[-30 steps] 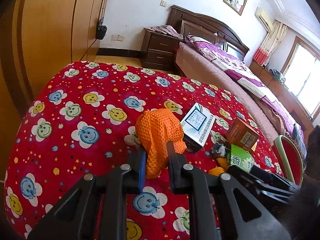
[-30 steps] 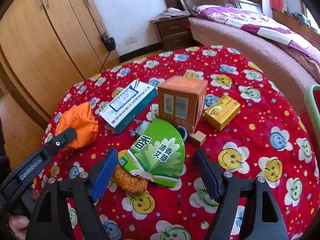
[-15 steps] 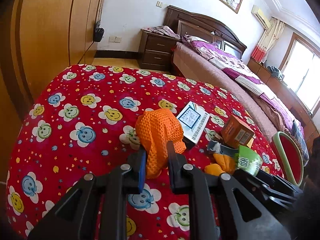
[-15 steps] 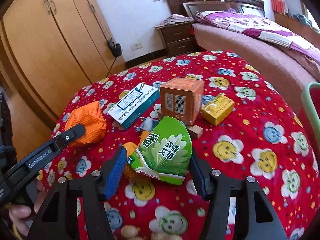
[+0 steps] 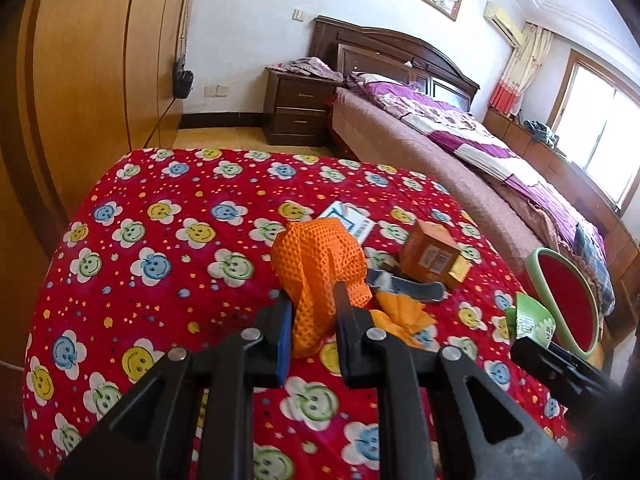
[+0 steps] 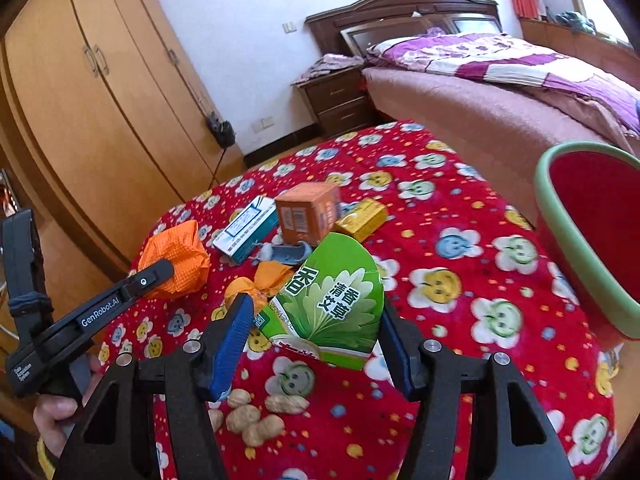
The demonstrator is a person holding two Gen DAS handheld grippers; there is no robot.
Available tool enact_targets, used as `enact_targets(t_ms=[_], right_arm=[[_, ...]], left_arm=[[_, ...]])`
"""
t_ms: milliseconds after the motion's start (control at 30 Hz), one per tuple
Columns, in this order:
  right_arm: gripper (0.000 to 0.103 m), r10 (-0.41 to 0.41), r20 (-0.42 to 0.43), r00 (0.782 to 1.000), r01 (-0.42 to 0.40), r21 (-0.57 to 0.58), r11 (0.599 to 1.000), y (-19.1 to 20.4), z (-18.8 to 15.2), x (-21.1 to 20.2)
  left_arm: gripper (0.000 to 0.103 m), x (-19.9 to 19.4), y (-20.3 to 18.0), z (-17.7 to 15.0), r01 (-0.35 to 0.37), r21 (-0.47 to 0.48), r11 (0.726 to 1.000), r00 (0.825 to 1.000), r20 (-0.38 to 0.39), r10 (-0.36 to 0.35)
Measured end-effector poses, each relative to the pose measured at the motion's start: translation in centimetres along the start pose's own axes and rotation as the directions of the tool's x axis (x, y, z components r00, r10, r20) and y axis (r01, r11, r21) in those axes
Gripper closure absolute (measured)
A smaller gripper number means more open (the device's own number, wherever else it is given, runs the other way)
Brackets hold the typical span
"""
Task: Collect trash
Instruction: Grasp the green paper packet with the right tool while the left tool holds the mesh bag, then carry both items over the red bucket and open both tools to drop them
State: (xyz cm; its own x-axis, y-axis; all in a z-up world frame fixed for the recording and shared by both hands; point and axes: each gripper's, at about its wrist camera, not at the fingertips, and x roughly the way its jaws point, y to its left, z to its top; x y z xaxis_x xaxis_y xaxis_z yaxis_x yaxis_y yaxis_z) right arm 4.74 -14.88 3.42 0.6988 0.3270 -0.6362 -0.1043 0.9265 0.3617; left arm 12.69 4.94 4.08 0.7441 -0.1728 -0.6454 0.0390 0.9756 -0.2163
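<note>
Right claw (image 6: 312,334) jaws have just been closing and are now clamped on the green carton (image 6: 334,300), which is lifted off the desk (image 6: 460,292) near the red bin (image 6: 592,232). Left claw (image 5: 312,316) is held narrow on the orange mesh cloth (image 5: 320,256). Both pieces are judged ready for binning.

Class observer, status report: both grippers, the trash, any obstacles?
Left gripper shut on orange mesh. Right gripper shut on green carton. Red bin rightward, path clear.

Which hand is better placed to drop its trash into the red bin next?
Right, probably. Its tool grips the green packet with the red bin close beside it. The left tool, pinching the orange mesh, sits farther away.
</note>
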Motion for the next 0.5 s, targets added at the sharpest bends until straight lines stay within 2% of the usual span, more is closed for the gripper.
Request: enact_targets(t_ms=[167, 500], right_arm=[[0.041, -0.002, 0.037, 0.999, 0.001, 0.022, 1.0, -1.1, 0.0, -2.1], [0.041, -0.061, 0.111, 0.992, 0.055, 0.058, 0.997, -4.2, -0.3, -6.2]], left_arm=[[0.085, -1.5, -2.0, -0.2, 0.013, 0.028, 1.0, 1.0, 0.013, -0.013], [0.085, -3.0, -6.4, -0.4, 0.066, 0.082, 0.994, 0.998, 0.013, -0.068]])
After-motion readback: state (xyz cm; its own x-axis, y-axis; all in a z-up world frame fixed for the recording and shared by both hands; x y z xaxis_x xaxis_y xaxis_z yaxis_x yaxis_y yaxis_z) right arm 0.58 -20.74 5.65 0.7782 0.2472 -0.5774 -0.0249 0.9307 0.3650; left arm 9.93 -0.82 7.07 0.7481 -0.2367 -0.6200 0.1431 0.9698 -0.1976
